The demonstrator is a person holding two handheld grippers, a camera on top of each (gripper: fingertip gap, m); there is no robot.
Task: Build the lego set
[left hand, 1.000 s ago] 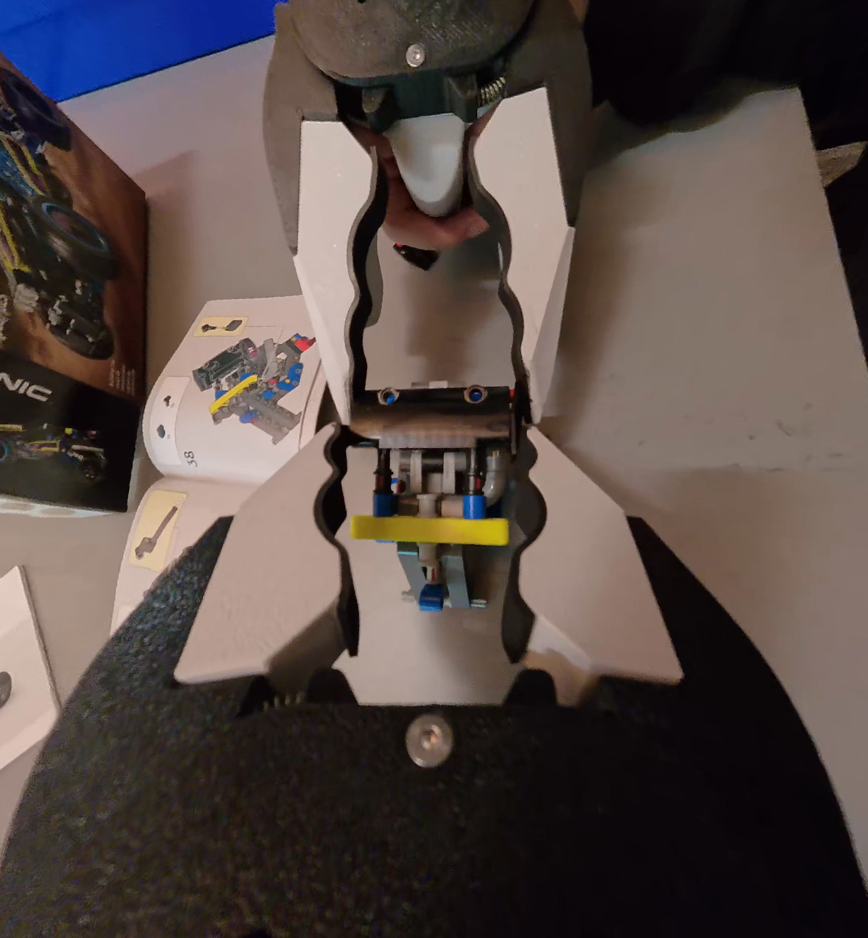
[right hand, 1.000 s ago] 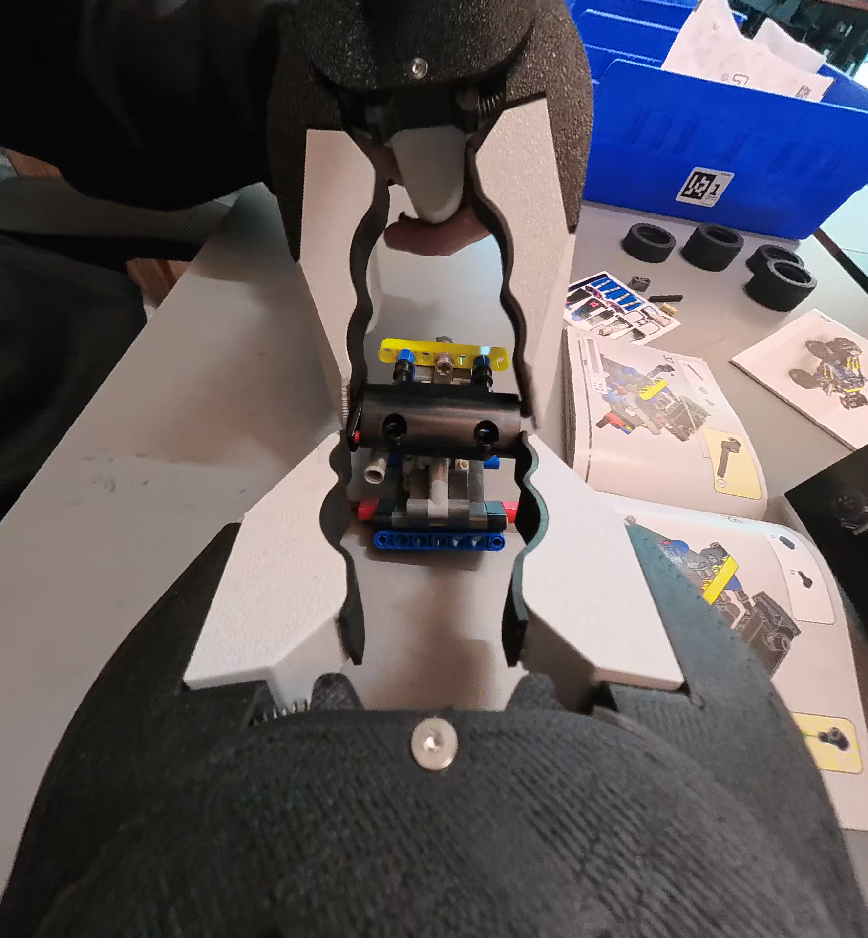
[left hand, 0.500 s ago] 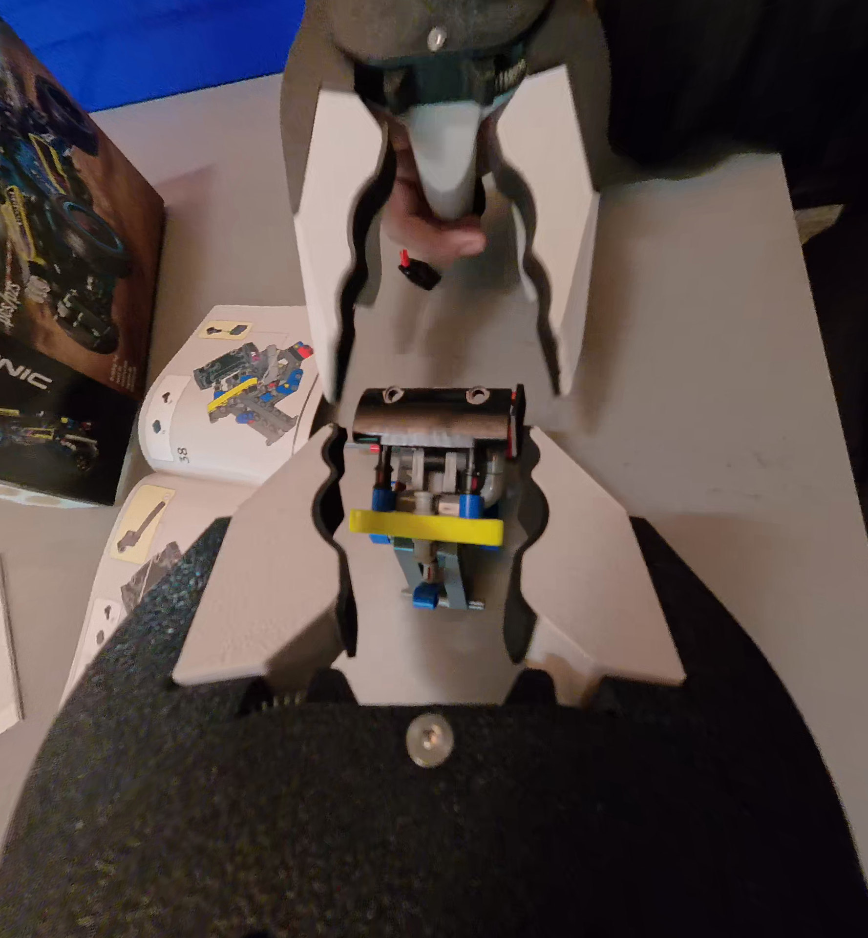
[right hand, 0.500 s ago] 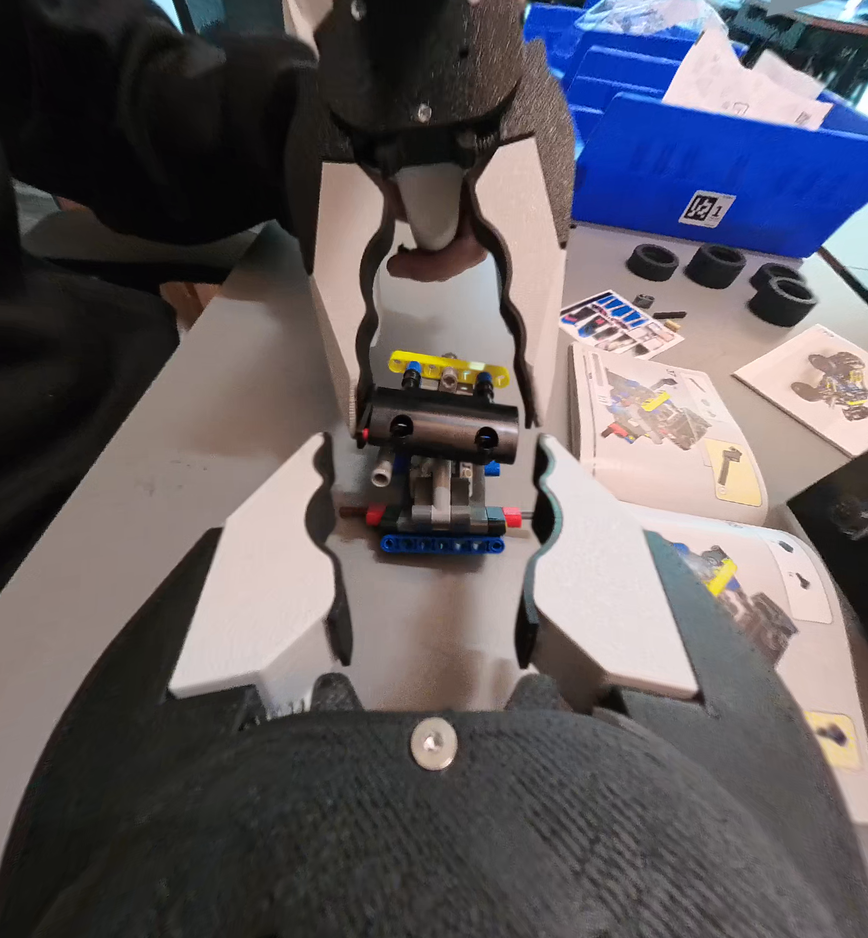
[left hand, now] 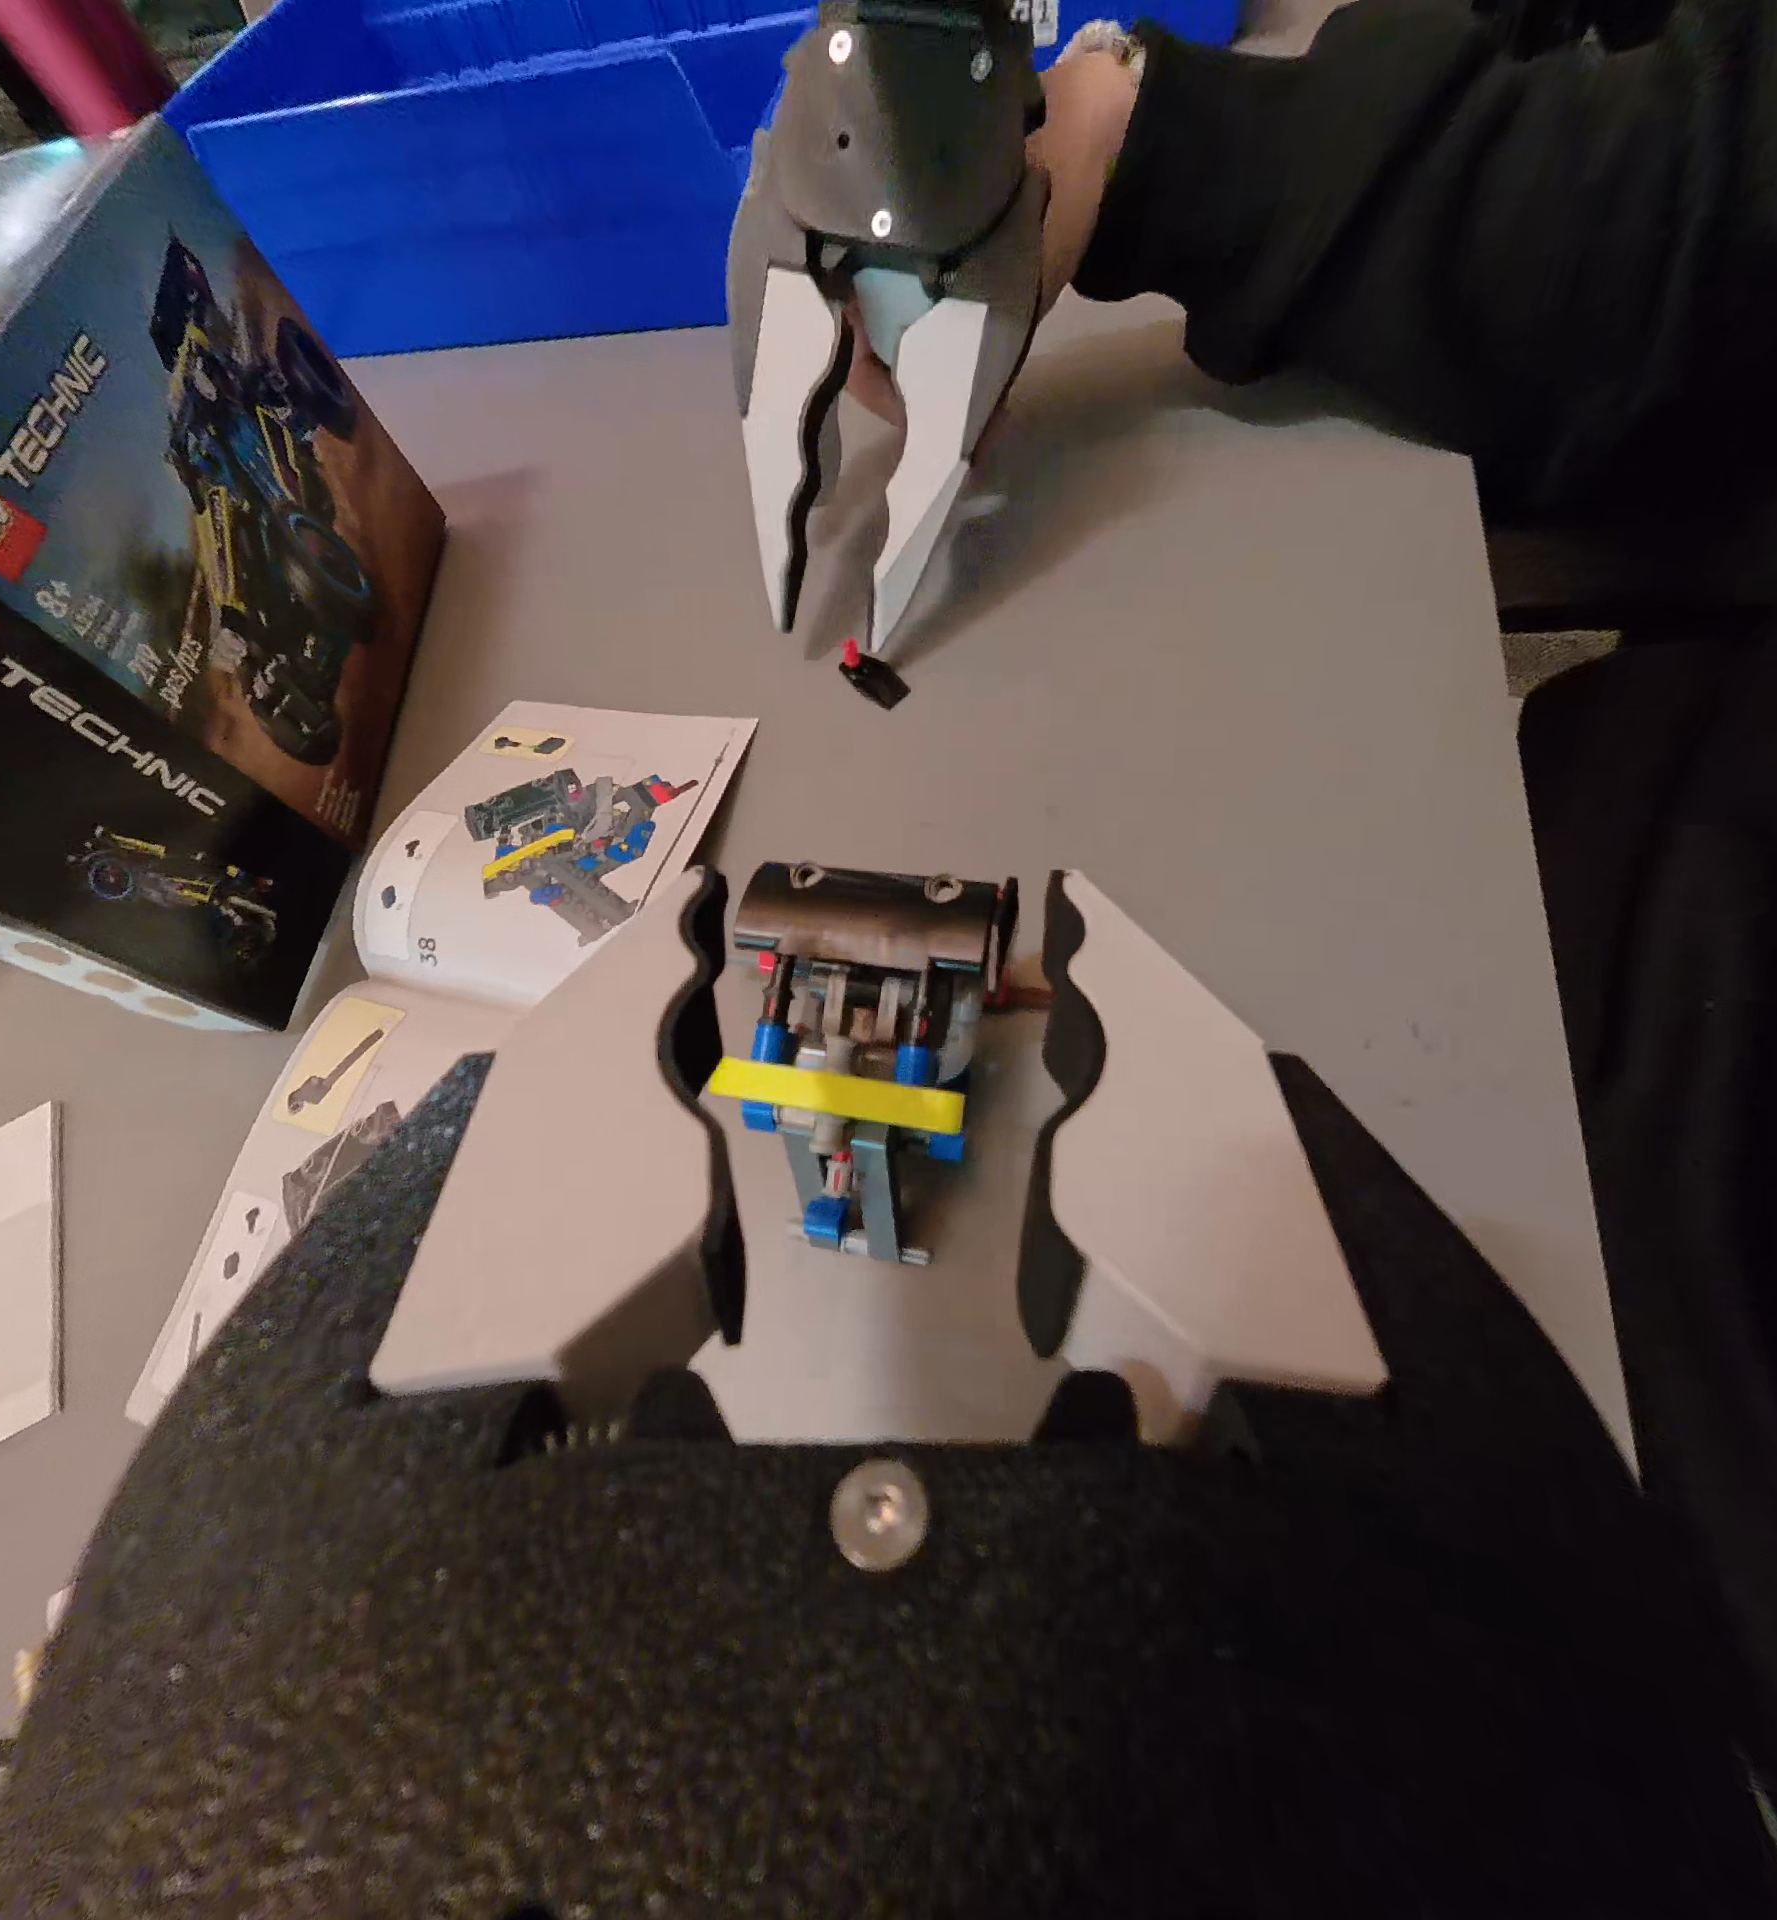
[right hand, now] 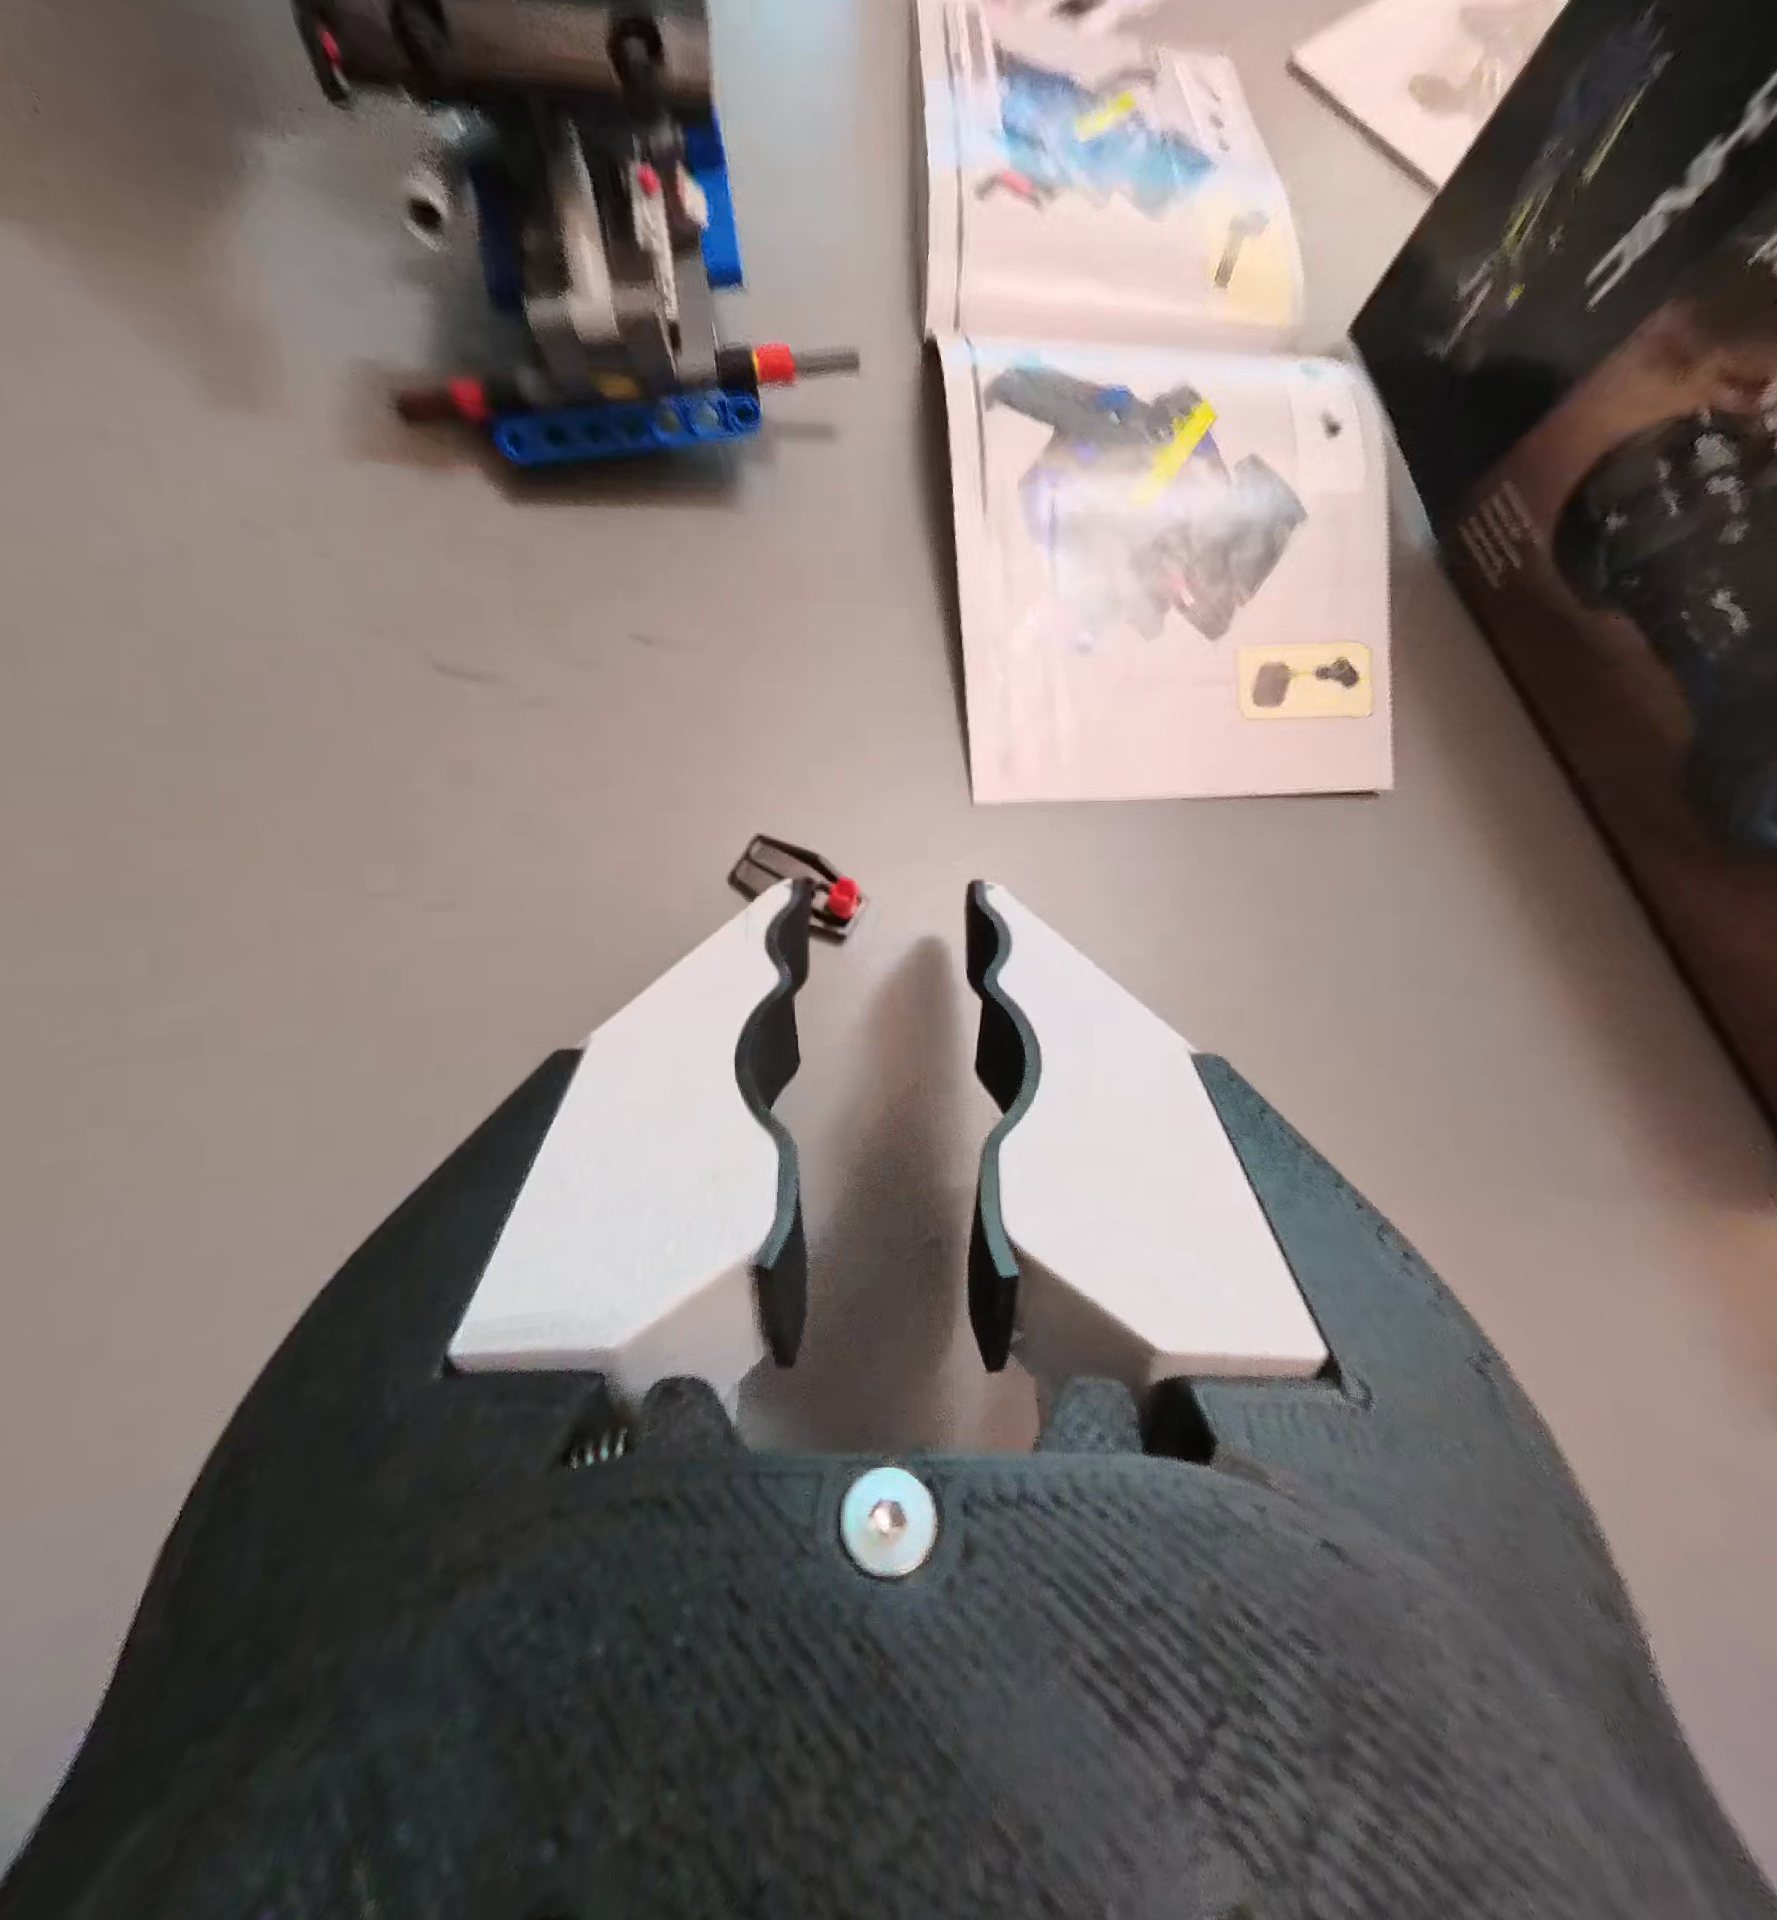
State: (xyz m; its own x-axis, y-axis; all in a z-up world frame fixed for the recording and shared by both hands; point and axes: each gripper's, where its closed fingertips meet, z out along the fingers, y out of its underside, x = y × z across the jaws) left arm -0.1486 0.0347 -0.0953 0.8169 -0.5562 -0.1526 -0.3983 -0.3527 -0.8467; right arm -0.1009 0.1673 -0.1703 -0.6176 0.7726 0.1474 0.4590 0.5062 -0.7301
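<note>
A small brick-built model (left hand: 863, 997) with a black cylinder on top, a yellow beam and blue parts stands on the grey table (left hand: 1227, 727). My left gripper (left hand: 884, 883) is open with a finger on each side of the model, and a gap shows at the right pad. My right gripper (right hand: 879, 888) is open, its jaws fairly narrow, and points down at the table. A small black piece with a red pin (right hand: 842, 896) lies on the table at its left fingertip (right hand: 775, 914), not gripped. The left wrist view shows this gripper (left hand: 832, 623) just behind that piece (left hand: 876, 681). The model also shows in the right wrist view (right hand: 603, 260), blurred.
An open instruction booklet (left hand: 551, 831) lies left of the model and shows in the right wrist view (right hand: 1154, 540). A dark product box (left hand: 136, 623) stands beyond it. A blue bin (left hand: 499, 187) is at the back. A person's dark sleeve (left hand: 1435, 260) and the table's edge are on the right. The tips of one gripper are about 15 cm away from the tips of the other.
My right gripper let go of the model's black cylinder, drew away and came down by the small black piece, its jaws narrowing. My left gripper stayed around the model.
</note>
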